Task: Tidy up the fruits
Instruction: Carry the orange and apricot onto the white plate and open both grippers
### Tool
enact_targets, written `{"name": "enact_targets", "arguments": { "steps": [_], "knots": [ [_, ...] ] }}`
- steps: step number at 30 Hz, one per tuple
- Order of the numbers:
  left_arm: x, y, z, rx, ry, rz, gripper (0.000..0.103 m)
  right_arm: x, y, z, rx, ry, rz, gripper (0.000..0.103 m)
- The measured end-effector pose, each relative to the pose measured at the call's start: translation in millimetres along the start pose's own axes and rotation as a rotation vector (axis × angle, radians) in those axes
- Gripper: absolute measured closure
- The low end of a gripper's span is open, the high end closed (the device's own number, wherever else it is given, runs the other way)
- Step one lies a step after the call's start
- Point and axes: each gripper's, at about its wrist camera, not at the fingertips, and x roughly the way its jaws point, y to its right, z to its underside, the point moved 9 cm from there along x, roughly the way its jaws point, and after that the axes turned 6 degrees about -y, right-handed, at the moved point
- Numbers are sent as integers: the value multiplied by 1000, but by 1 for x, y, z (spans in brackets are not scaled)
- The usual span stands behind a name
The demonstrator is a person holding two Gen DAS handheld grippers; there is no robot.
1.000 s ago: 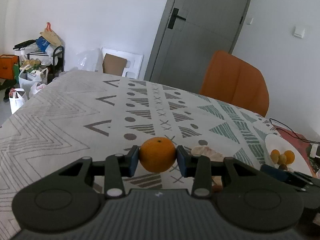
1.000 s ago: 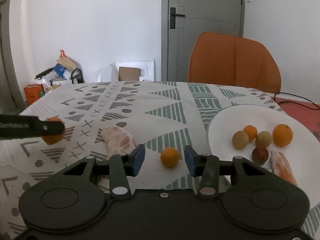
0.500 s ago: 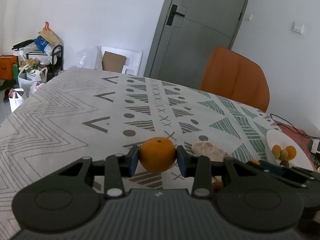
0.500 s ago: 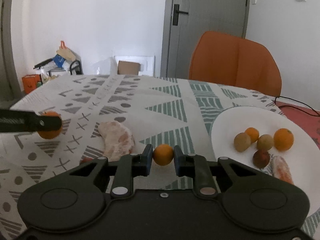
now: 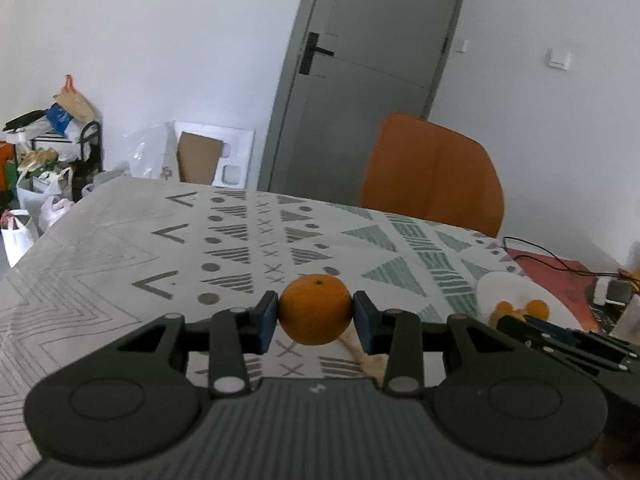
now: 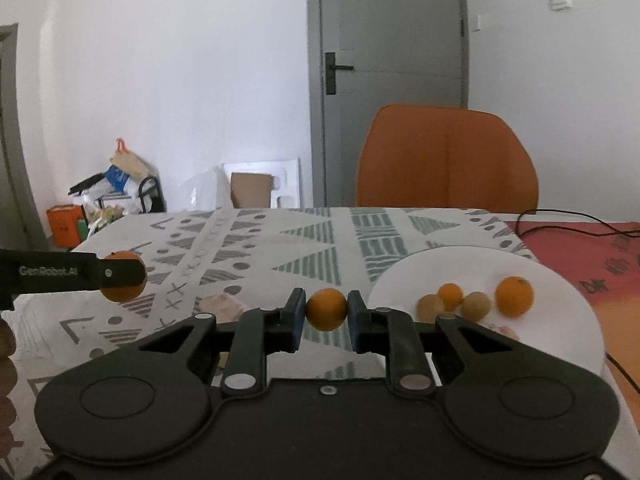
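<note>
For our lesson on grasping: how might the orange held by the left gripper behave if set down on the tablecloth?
The orange is round, so it would probably roll. Held only at two sides by the left gripper, it may slip. It looks firm, not fragile.

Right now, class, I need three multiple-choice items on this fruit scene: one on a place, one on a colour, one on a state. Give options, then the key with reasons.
1. Where is the plate relative to the right gripper?
A. To its right
B. To its left
C. Under the chair

2. What colour is the chair?
A. Green
B. Orange
C. Black

3. What is the left gripper doing?
A. Hanging open
B. Shut on nothing
C. Shut on an orange

Key: 1 A, the plate lies right of the fingers in the right wrist view. 2 B, its backrest is orange. 3 C, both pads press the fruit's sides.
</note>
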Motion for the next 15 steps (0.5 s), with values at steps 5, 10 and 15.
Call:
{"name": "enact_targets", "arguments": {
  "steps": [5, 10, 15],
  "knots": [
    [-1, 20, 1, 30, 2, 8, 64, -9, 18, -1, 36, 21, 12, 82],
    [-3, 41, 1, 61, 6, 22, 64, -16, 37, 0, 67, 36, 24, 82],
    [-1, 62, 2, 98, 5, 38, 64, -23, 60, 5, 105, 46, 43, 82]
  ]
}}
